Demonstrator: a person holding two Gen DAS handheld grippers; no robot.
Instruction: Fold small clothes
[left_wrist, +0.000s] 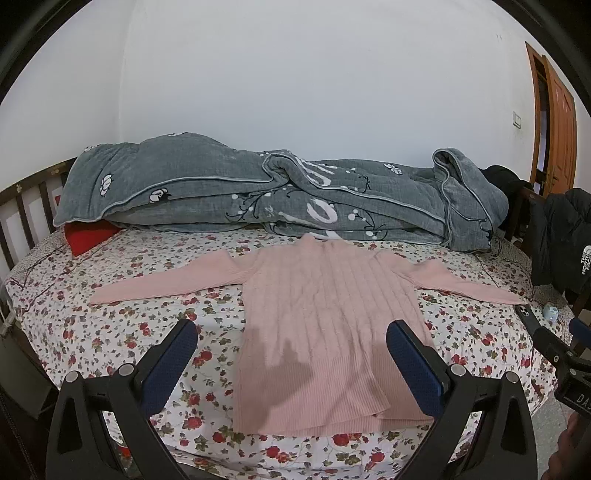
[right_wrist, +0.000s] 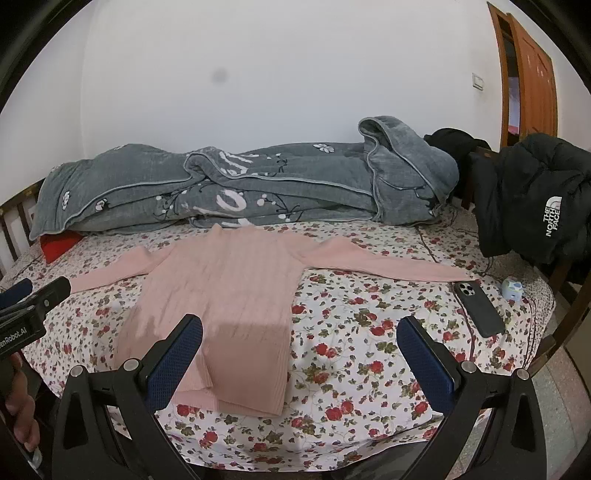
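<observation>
The pink sweater (left_wrist: 325, 317) lies flat on the floral bedsheet (left_wrist: 122, 328), sleeves spread, hem nearest both tools. The left gripper (left_wrist: 291, 354) and right gripper (right_wrist: 299, 350) hover with jaws wide, holding nothing. Recommended: pinch one sleeve cuff and fold inward. A phone (right_wrist: 478, 308) lies right of the right gripper; the grey quilt (left_wrist: 258, 192) bounds the far side.

Left gripper (left_wrist: 291, 332): black plastic frame, silver pivot screws, fingers (left_wrist: 173, 363) faced with dark blue textured pads. Right gripper (right_wrist: 300, 330): identical build. White lettering "enRobot.AI" marks the left unit's side.
</observation>
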